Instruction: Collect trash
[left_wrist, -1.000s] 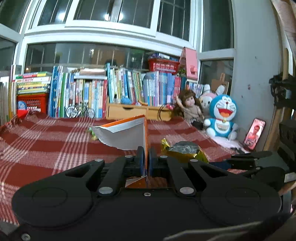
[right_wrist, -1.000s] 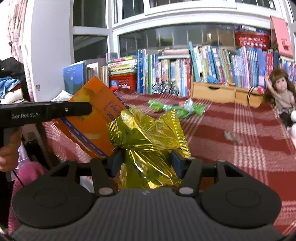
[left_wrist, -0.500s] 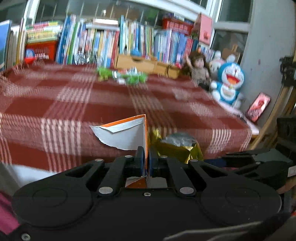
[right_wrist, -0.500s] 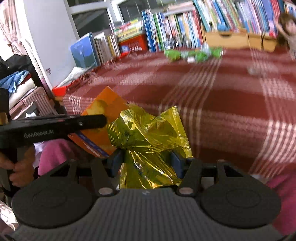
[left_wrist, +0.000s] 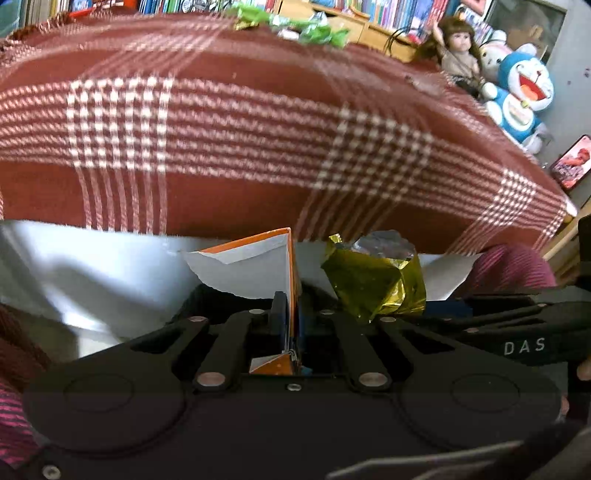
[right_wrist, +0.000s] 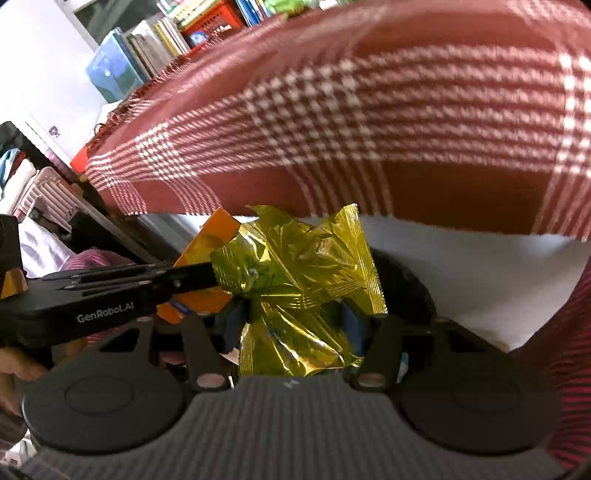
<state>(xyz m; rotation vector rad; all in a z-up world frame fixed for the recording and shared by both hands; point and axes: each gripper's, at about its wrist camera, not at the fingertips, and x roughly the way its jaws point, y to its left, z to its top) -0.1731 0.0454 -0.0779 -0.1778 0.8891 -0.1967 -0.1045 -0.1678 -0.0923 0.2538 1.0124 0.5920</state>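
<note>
My left gripper (left_wrist: 291, 306) is shut on a torn orange and white carton piece (left_wrist: 255, 262), which stands up between its pads. The right gripper (right_wrist: 295, 314) is shut on a crumpled gold foil wrapper (right_wrist: 299, 266). Both hang side by side below the front edge of the table, over a dark round opening (right_wrist: 406, 288) that is mostly hidden. In the left wrist view the foil wrapper (left_wrist: 373, 280) shows to the right; in the right wrist view the carton piece (right_wrist: 207, 251) and the left gripper's black body (right_wrist: 110, 291) show to the left. Green wrappers (left_wrist: 303, 26) lie at the table's far side.
A red and white plaid cloth (left_wrist: 240, 122) hangs over the table's front edge. A doll (left_wrist: 458, 51) and a blue plush toy (left_wrist: 521, 96) sit at the far right, books (right_wrist: 155, 48) along the back. A person's pink striped sleeves (right_wrist: 561, 350) flank the grippers.
Both grippers have sunk from above the table to below its front edge and tipped downward, still holding the carton piece and the foil wrapper. The window and bookshelf have slid out of view.
</note>
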